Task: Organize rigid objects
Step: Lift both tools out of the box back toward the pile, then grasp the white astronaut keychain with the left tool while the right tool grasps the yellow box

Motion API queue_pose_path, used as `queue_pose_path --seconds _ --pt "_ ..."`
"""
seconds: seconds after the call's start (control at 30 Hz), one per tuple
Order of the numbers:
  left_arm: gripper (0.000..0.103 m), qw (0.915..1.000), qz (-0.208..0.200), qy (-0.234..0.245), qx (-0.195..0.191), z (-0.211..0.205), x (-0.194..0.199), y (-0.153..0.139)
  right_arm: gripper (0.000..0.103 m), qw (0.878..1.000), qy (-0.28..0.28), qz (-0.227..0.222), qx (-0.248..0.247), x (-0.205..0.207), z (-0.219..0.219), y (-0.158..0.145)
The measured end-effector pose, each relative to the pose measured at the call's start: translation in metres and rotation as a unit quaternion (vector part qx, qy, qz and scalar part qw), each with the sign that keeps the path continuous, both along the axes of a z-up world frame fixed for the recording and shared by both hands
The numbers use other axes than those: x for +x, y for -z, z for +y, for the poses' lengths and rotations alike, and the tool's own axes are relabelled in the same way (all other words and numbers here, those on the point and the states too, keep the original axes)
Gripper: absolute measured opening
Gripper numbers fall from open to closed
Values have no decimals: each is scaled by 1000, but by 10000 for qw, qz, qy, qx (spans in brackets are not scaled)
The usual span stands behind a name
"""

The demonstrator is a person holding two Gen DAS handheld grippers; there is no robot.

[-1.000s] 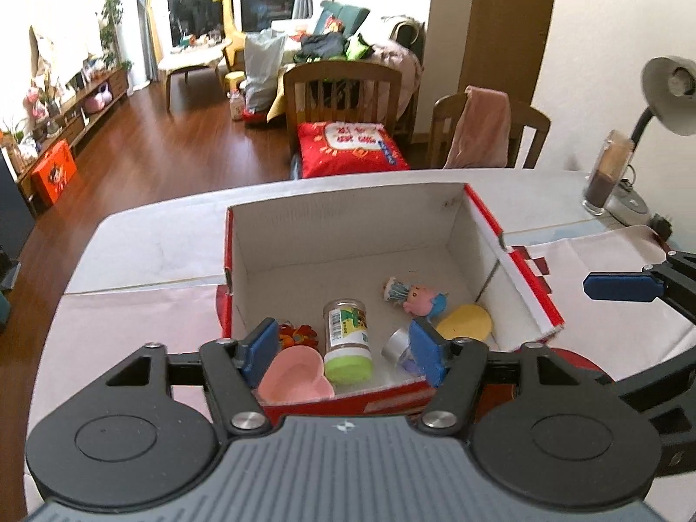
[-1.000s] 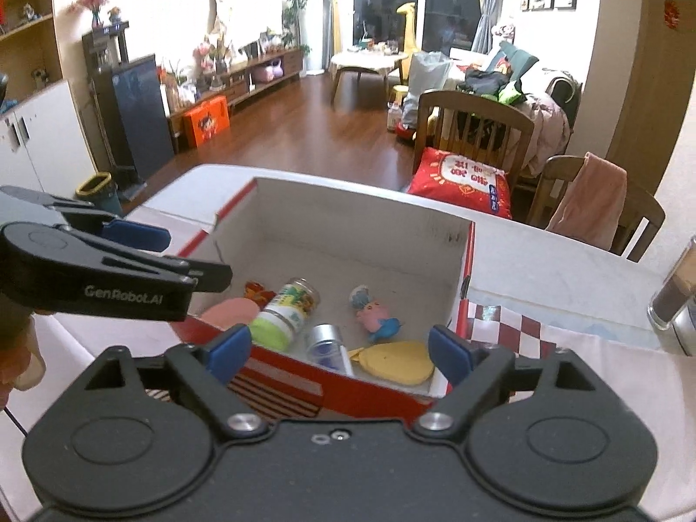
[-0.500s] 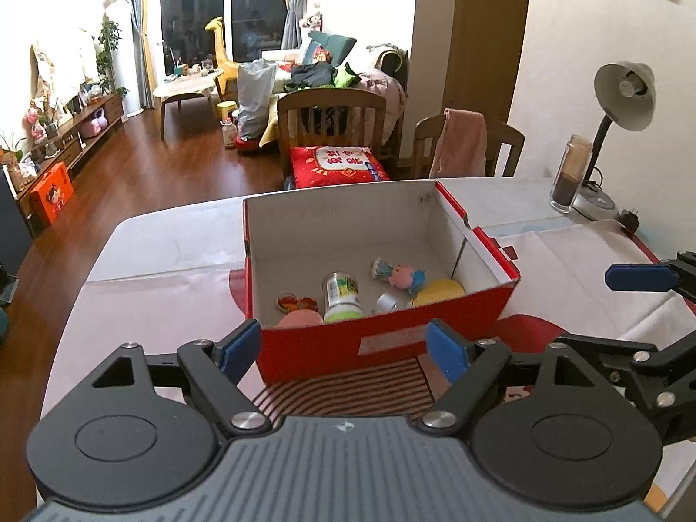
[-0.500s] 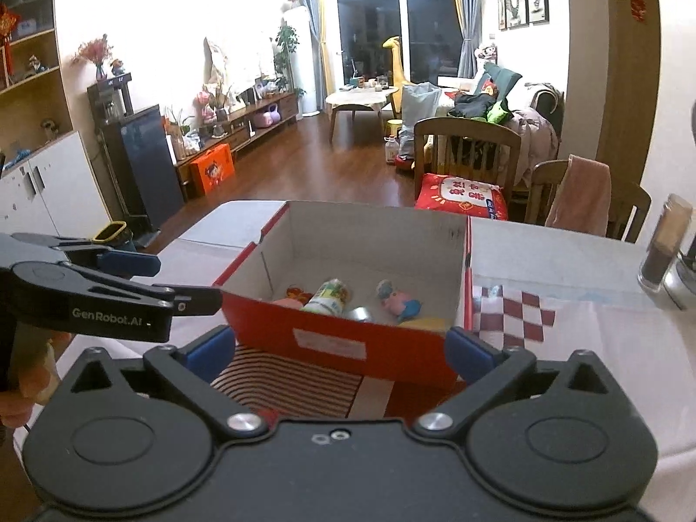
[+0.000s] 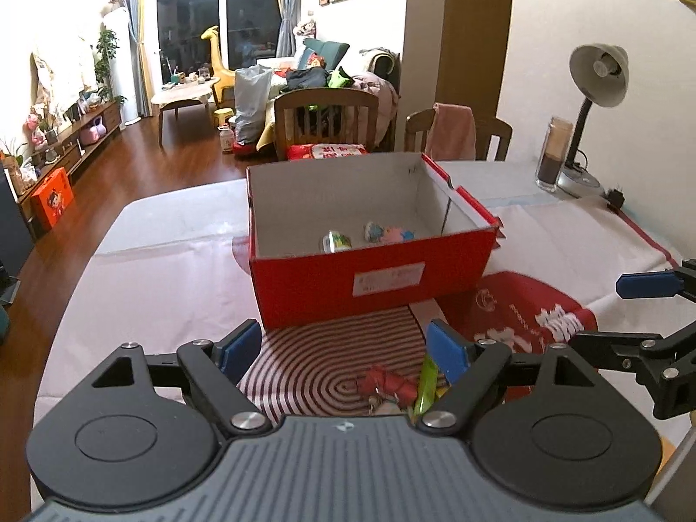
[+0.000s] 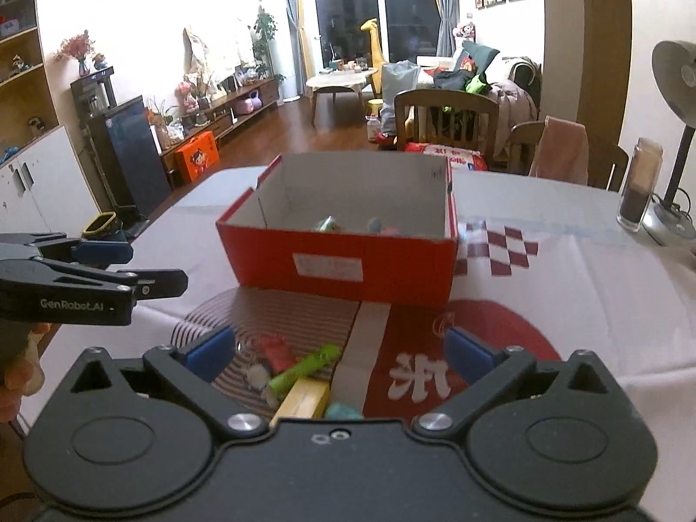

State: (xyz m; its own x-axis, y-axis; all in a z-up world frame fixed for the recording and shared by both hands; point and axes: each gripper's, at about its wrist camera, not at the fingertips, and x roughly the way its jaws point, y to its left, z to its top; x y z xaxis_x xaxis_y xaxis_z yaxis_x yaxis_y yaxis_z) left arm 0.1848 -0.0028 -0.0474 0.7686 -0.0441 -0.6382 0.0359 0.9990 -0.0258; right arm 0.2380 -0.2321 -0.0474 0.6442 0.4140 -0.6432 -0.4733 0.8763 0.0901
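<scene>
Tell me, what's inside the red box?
Inside the red box you can see a small bottle lying down and a little pink and blue toy figure. The front wall hides whatever sits nearer on the box floor.

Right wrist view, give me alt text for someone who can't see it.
The open right gripper hovers over small items, including a green tube, on the table before a red box holding toys. The left gripper shows at left.

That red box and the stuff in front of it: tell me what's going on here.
A person holds a gripper in each hand, sorting small items into the red box. A can and a toy figure lie inside. The left gripper and right gripper are open and empty, near a green tube and red item on the table.
</scene>
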Motion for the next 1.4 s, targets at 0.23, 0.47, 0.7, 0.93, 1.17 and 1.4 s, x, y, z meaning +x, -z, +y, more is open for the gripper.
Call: queue_pose_path --seconds 0.23,0.47,0.7,0.93,1.17,1.4 --pt "83 9996 116 206 136 -9 -9 22 102 9995 -161 153 -230 -16 13 20" --pt "83 9988 229 371 232 -15 -7 42 100 9979 -348 269 -484 -22 27 40" --pt "83 9978 469 443 164 -12 2 62 96 9957 -500 346 -700 -19 38 55" --pt "83 9964 749 373 122 -8 12 85 85 9930 -592 526 -882 -9 42 71" --pt "83 9927 957 733 10 -9 17 105 73 9893 -839 657 -993 1 43 81" --pt "83 9898 944 1006 343 -22 22 120 66 9867 -966 787 -1043 17 40 86"
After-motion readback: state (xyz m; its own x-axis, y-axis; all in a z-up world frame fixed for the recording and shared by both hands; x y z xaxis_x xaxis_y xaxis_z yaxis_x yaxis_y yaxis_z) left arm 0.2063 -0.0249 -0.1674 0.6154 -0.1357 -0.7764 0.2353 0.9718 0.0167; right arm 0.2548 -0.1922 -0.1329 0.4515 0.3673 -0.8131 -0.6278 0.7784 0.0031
